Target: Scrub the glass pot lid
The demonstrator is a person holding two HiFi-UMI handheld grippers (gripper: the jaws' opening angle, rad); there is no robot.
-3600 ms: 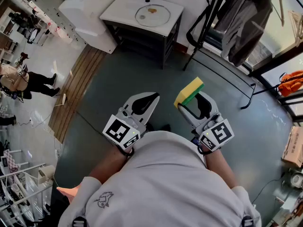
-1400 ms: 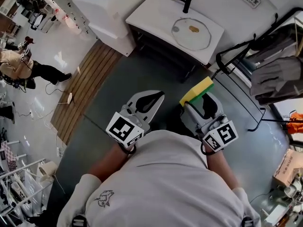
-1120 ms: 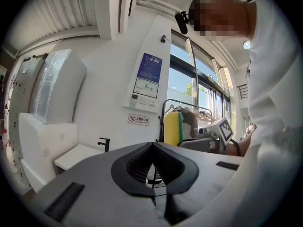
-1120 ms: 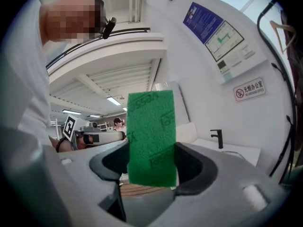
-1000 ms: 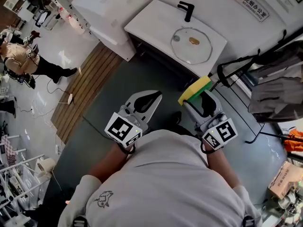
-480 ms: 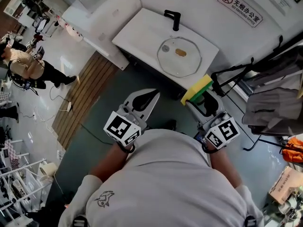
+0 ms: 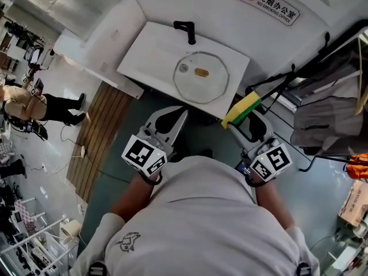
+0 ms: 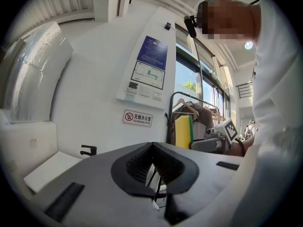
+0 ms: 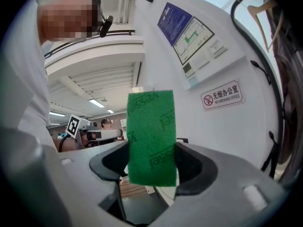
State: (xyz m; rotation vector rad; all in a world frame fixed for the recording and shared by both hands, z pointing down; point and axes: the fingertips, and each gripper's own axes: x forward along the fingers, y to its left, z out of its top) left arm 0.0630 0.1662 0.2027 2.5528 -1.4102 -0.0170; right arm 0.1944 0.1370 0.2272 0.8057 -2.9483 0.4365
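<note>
Right gripper [image 7: 237,121] is pinching my one yellow-green sponge [image 7: 242,108]; left gripper [image 7: 180,115] is sitting pressed shut. I'm seeing one glass lid [image 7: 200,77] lying flat on the white counter [image 7: 144,53], just beyond both grippers, ahead-left of the sponge, apart.

person in a pale grey shirt, a light grey tool in each hand
the shirt [image 7: 207,223] carries a small dark bird-like emblem [image 7: 125,241] on its left side; beyond the shirt, the left tool [image 7: 183,112] and right tool [image 7: 238,121] have black-lined jaws and white cubes printed with black square markers.
</note>
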